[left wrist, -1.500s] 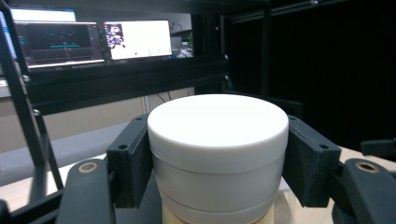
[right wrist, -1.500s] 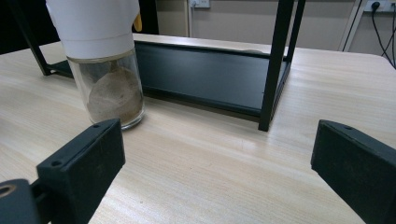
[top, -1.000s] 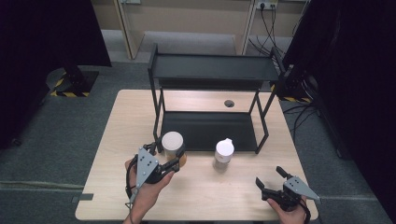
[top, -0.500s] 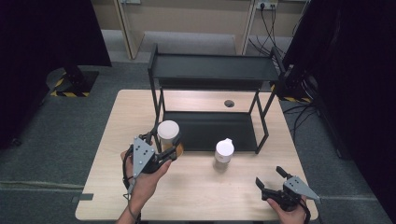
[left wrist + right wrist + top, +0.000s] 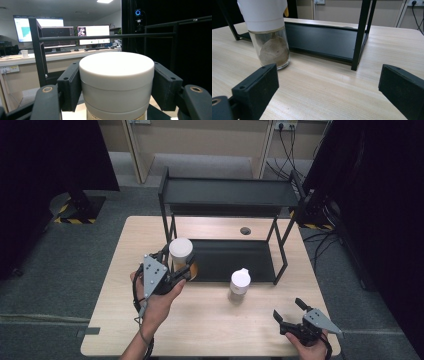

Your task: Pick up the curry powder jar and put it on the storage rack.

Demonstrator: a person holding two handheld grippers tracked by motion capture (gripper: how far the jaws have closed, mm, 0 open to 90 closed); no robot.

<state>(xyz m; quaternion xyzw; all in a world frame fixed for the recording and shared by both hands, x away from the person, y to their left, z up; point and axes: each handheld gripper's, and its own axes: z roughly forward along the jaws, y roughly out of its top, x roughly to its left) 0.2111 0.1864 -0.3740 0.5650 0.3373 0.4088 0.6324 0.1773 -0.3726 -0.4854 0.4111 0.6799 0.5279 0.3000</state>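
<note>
My left gripper (image 5: 177,265) is shut on a jar with a wide white lid (image 5: 180,249) and holds it lifted above the table, just in front of the black shelf rack's (image 5: 227,195) left legs. Seen through the left gripper view, the jar (image 5: 116,82) sits between both pads (image 5: 70,86), which press on its lid and upper body. A second glass jar with a white cap (image 5: 240,282) stands on the table before the rack's lower tray; it holds brown powder (image 5: 273,51). My right gripper (image 5: 292,315) rests open near the table's front right corner, nothing between its jaws.
The black two-level rack stands at the table's back centre, its lower tray (image 5: 230,260) bare. A round cable hole (image 5: 245,230) lies behind it. Light wooden tabletop (image 5: 215,320) stretches between the two hands. Dark curtains flank the table.
The left hand has lifted the white-lidded jar and carried it up and back toward the rack. The right gripper and the capped jar have stayed put.
</note>
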